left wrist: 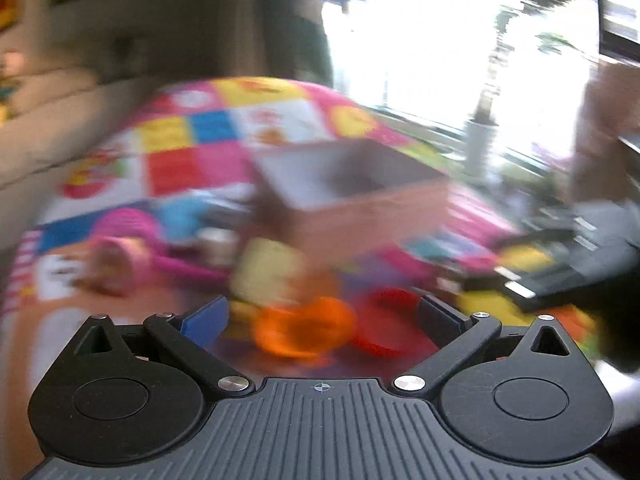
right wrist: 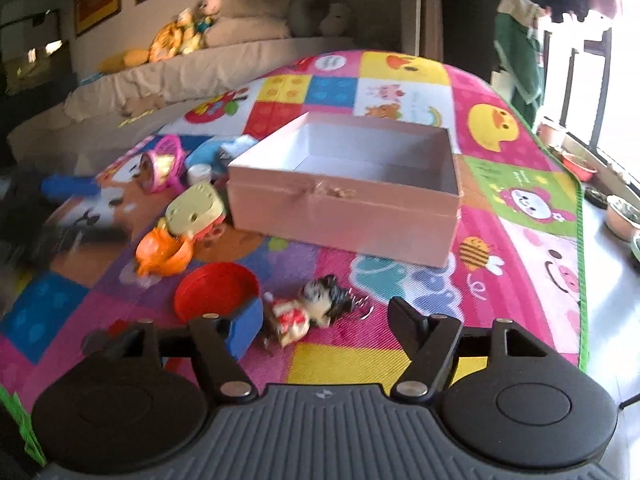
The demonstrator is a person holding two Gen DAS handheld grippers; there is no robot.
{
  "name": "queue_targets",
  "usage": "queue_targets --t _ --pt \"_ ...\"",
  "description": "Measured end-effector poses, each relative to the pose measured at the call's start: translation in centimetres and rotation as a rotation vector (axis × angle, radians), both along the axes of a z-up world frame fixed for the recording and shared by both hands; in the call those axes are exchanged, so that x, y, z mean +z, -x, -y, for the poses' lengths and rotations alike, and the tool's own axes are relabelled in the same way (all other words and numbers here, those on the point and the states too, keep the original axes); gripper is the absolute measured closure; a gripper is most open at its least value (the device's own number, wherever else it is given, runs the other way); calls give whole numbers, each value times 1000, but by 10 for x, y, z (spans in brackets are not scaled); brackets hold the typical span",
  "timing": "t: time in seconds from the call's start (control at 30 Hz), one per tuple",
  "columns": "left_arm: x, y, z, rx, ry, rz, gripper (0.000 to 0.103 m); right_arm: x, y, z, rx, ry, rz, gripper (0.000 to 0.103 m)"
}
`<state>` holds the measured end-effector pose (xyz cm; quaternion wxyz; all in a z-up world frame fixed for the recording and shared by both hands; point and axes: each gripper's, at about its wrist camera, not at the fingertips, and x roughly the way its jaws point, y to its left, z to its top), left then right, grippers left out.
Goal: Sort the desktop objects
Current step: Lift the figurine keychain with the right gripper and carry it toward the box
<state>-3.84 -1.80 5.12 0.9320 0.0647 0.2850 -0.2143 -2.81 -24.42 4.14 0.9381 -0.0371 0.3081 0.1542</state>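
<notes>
Clearly the right claw (right wrist: 326,322) is nearer, its jaws apart and empty, with the small doll (right wrist: 310,312) lying on the play mat (right wrist: 516,240) just ahead between its fingers, long axis slanting across the gap, and the open box (right wrist: 344,204) beyond.

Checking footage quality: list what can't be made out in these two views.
- Left wrist: all toys smeared by motion blur; the orange toy has no readable shape.
- Right wrist: box floor near the front hidden by its front wall.
- Right wrist: doll blurred, details unreadable.
</notes>
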Motion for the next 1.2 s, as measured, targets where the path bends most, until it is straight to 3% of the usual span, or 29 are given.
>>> queue_targets --t 0.17,0.37,0.53,0.8,0.9,0.97,1.2 --pt "-23 -2 30 -65 -33 -77 0 1 0 4 -11 -3 8 27" --pt "-33 -11 44 -107 -47 -93 1 -3 -3 12 -40 -23 -14 25" --pt "-48 -24 47 -75 -109 -103 1 -7 -4 16 -55 -36 -26 23" --pt "-50 -36 19 10 -199 -34 0 -11 -4 18 -67 -44 -25 20" --pt "-49 -47 2 56 -166 -81 0 -11 -3 17 -58 -54 -25 19" --pt "-50 -55 -12 79 -70 -158 0 -12 -1 15 -36 -55 -18 18" --pt "-48 -48 -15 63 -104 -163 0 -20 -13 -11 72 19 7 18"
